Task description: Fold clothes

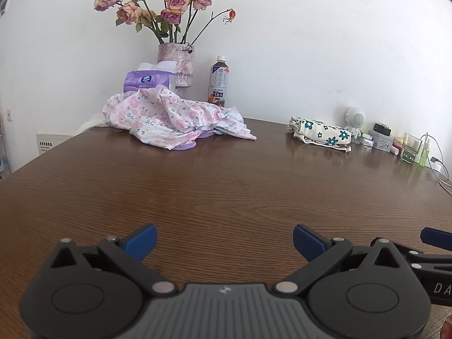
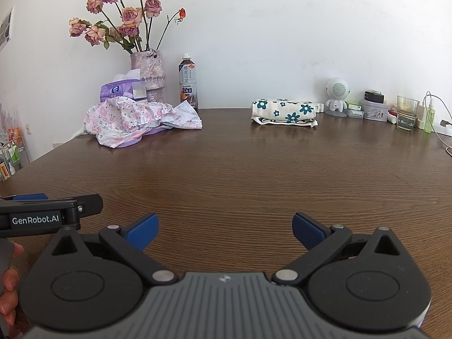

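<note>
2 handheld grippers, the left gripper (image 1: pixel 224 240) and right gripper (image 2: pixel 224 228), hover side by side over the bare near part of a brown wooden table (image 2: pixel 240 175), both with jaws spread wide and empty. 1 crumpled pink floral garment (image 1: pixel 169 121) lies at the far left edge, unfolded; 1 folded blue-flowered cloth (image 2: pixel 284 111) sits along the far edge. Likely next: reach to the far left and pinch the crumpled garment's hem.
</note>
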`<move>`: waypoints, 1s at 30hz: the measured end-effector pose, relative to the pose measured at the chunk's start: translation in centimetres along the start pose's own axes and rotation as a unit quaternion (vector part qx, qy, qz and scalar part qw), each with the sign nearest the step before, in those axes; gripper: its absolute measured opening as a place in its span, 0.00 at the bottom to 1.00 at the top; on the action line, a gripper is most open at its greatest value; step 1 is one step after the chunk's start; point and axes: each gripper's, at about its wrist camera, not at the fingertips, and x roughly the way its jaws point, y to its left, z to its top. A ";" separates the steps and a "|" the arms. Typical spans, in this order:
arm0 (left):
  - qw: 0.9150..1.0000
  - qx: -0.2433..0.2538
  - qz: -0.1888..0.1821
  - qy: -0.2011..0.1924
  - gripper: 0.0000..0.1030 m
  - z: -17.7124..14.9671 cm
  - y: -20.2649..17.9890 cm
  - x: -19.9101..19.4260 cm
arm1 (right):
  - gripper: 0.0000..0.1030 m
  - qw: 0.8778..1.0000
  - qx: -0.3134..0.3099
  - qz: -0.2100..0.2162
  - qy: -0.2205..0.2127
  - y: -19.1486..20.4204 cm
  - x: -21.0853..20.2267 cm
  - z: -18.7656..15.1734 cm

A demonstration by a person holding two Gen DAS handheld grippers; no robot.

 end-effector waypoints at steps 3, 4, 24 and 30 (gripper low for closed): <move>1.000 0.000 -0.001 0.000 1.00 0.0 0.1 0.0 | 1.00 1.000 0.000 0.000 0.000 0.0 0.0 0.0; 1.000 0.000 -0.001 0.000 1.00 0.0 0.1 0.0 | 1.00 1.000 0.000 0.000 0.000 0.0 0.0 0.0; 1.000 -0.002 -0.003 0.002 1.00 0.1 0.2 0.0 | 1.00 1.000 0.003 0.003 0.005 0.0 0.1 0.0; 1.000 -0.016 -0.001 0.013 1.00 0.3 0.7 0.2 | 1.00 1.000 0.015 0.010 0.024 -0.5 0.4 0.2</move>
